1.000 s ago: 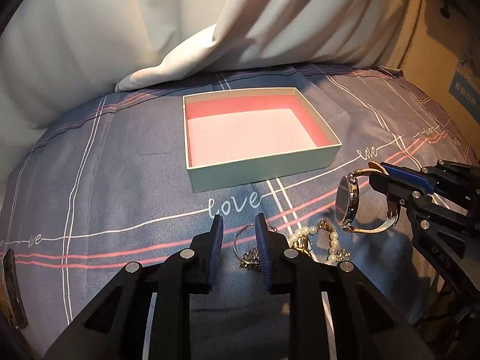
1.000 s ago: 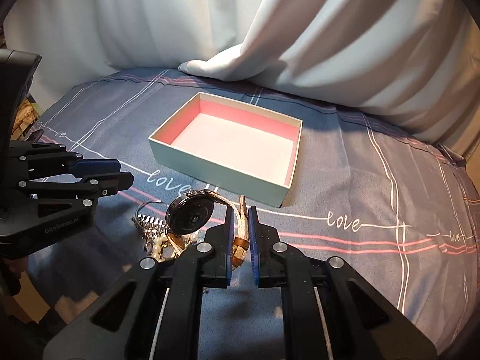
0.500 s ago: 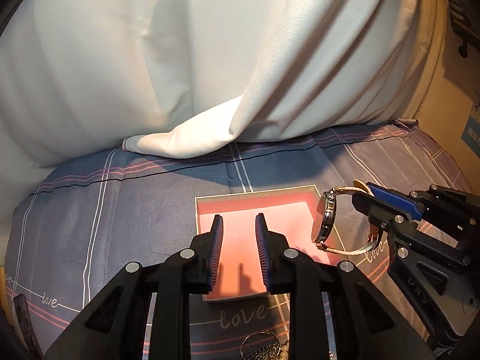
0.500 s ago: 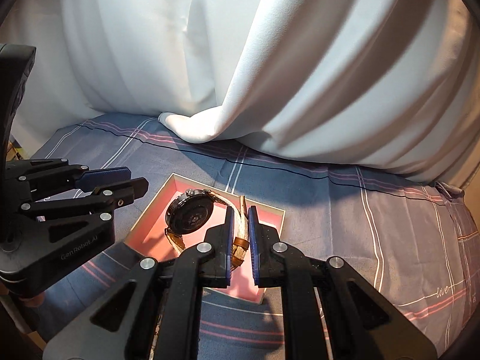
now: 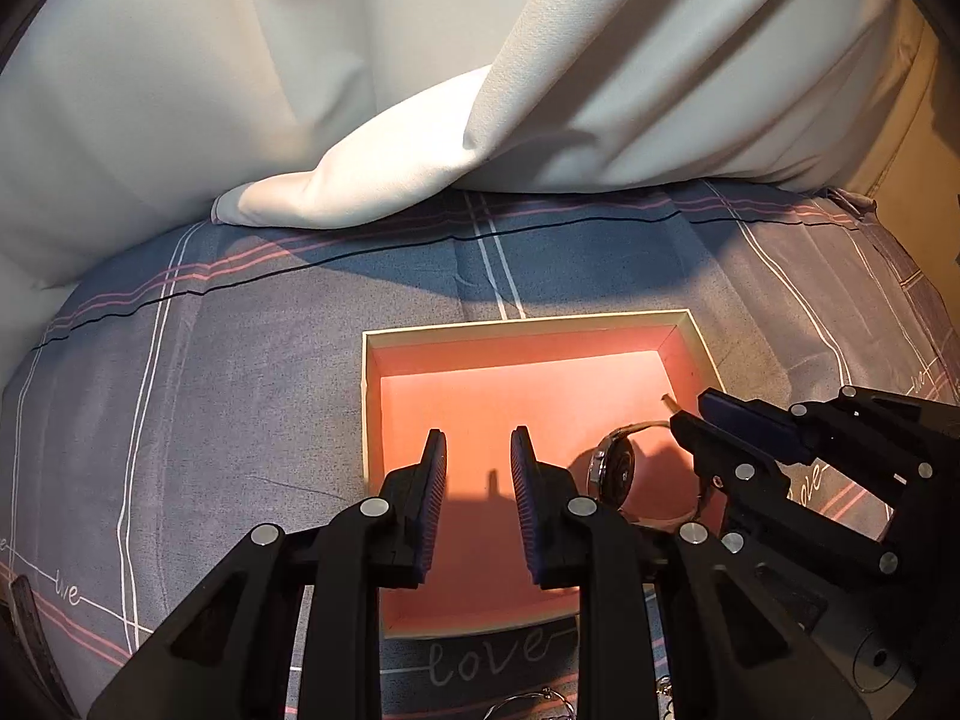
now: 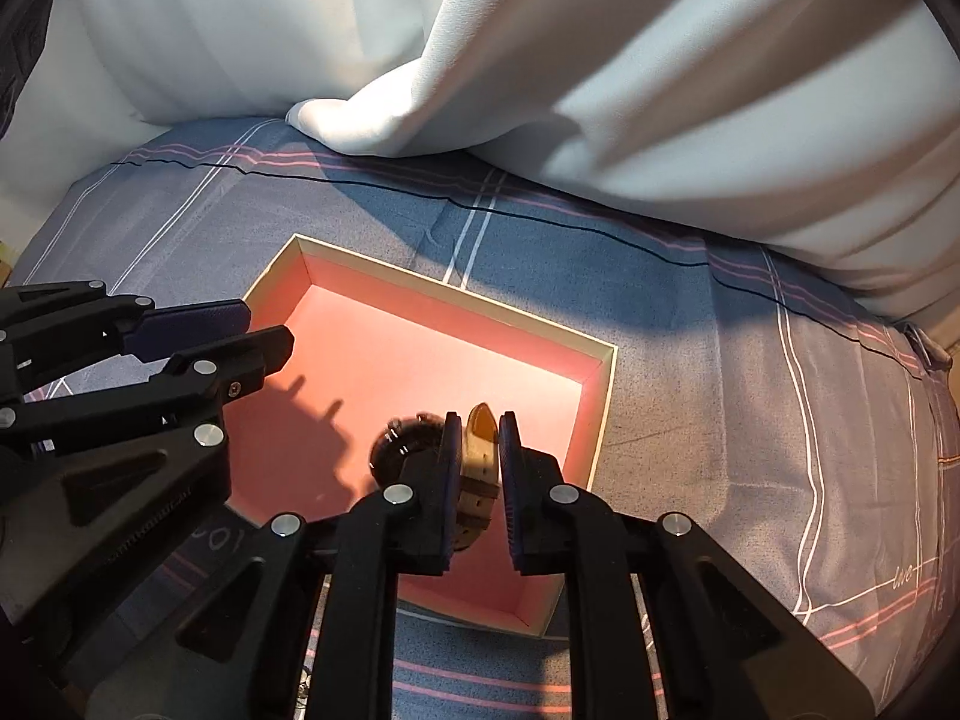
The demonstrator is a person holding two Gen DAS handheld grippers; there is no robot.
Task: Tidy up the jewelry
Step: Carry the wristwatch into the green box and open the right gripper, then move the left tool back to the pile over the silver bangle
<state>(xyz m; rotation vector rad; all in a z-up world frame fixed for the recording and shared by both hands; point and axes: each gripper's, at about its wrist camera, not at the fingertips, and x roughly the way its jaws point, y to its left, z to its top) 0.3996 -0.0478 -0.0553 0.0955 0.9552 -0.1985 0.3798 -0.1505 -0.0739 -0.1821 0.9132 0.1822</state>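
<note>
So we're opening the right gripper (image 6: 480, 468) with the watch (image 5: 618, 471) strap between its pads, over the box's (image 6: 600, 420) right side. Left gripper (image 5: 478, 480) hovers slack, empty. Other jewelry (image 5: 528, 705) waits on the bed.

The open box (image 5: 690, 324) sits on the bedsheet (image 5: 240, 372), with the curtain (image 5: 420, 120) draped behind it. A watch (image 5: 618, 471) lies inside, toward the right; more jewelry (image 5: 528, 705) rests before the box.
</note>
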